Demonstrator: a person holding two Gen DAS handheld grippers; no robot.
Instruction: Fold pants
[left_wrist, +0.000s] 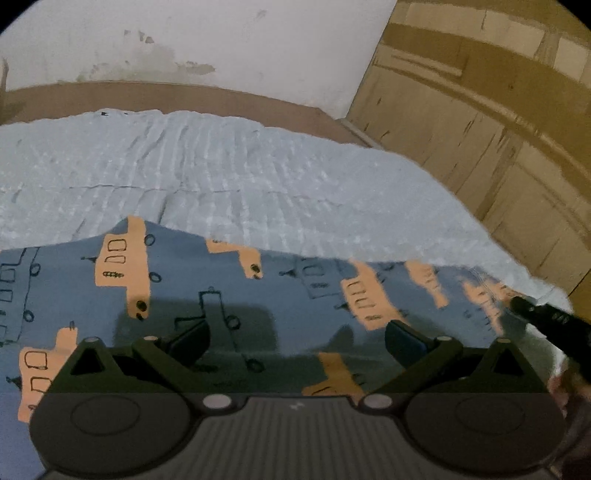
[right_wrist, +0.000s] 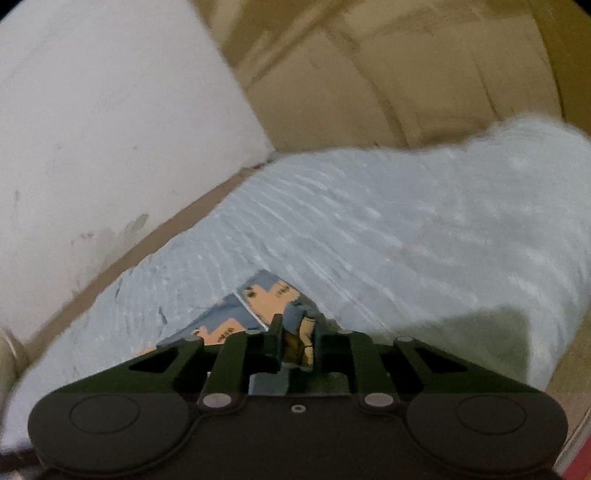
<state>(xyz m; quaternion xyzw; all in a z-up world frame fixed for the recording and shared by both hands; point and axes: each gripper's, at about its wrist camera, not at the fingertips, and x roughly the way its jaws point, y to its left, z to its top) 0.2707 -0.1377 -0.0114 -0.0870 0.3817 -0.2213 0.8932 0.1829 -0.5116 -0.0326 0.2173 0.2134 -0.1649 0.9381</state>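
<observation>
The pants (left_wrist: 207, 295) are blue-grey with orange and outlined vehicle prints. They lie spread across the near part of a pale blue quilted bedspread (left_wrist: 221, 177). My left gripper (left_wrist: 295, 341) is open and empty, hovering just above the pants. My right gripper (right_wrist: 297, 332) is shut on an edge of the pants (right_wrist: 258, 299) and holds that fold lifted off the bedspread (right_wrist: 406, 229). The right gripper's dark tip (left_wrist: 543, 317) shows at the right edge of the left wrist view, at the pants' right end.
A white wall (left_wrist: 184, 37) with a brown bed frame edge (left_wrist: 184, 96) runs behind the bed. A wooden wardrobe (left_wrist: 480, 110) stands at the right, close to the bed's side. The bedspread's edge drops off toward the wardrobe.
</observation>
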